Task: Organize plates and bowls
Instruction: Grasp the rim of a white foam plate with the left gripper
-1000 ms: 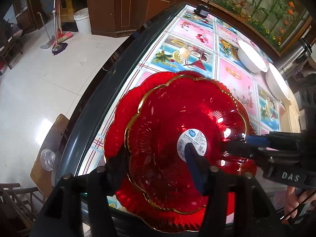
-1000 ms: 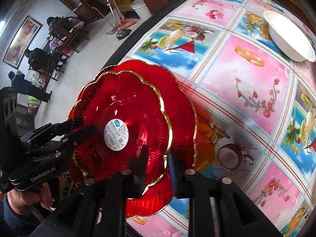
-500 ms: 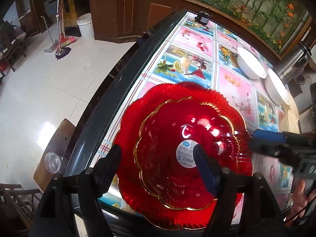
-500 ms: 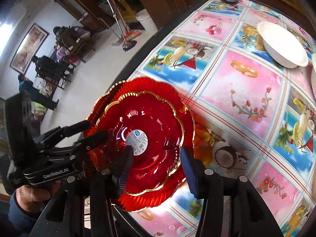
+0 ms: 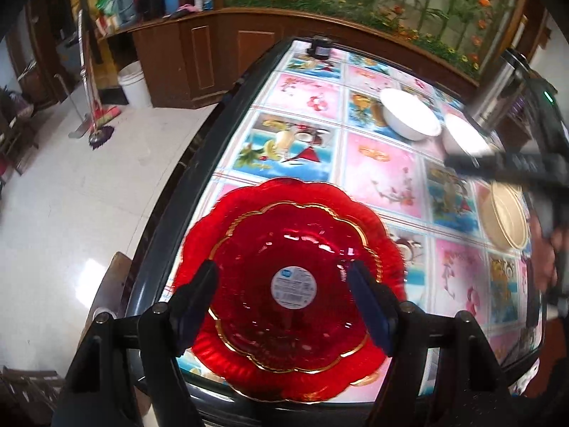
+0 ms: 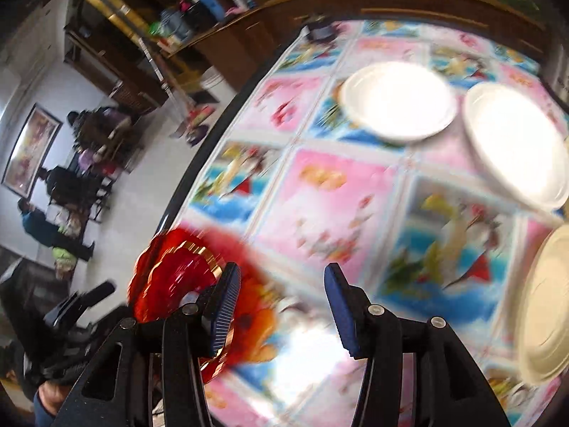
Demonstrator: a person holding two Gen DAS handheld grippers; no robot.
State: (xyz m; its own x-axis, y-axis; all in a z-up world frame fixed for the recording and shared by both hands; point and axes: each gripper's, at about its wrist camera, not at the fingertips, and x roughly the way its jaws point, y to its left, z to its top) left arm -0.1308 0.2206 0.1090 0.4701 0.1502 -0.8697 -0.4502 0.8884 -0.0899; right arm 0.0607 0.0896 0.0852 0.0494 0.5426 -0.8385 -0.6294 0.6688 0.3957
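We take the red plates [image 5: 291, 284] as our landmark: two scalloped, gold-rimmed plates nested one in the other, lying on the picture-printed tablecloth [image 5: 384, 178] right at the near edge of the table [image 5: 170, 210]. Our left gripper [image 5: 284, 299] hangs just above them, released, its jaws parted wide with nothing pressed between the pads, so the stack rests on its own. That placement is our first worry: the lower plate's rim seems to reach the table's dark border, and a nudge from a low fingertip could slide the stack over the edge to the floor. To the right of the red plates, our right gripper [image 6: 281, 306] is also released and empty, with its jaws having just been opening; its view is smeared by fast motion, and a fast swing risks clipping the stack's rim or arriving badly aimed at the next dish. Right of the stack and a little farther sits a cream bowl [image 5: 505, 219], and beyond it two white bowls [image 6: 398, 101] lie side by side, near each other. Closing on one while still moving could knock it into its neighbour, or pinch only the thin rim so that it slips.
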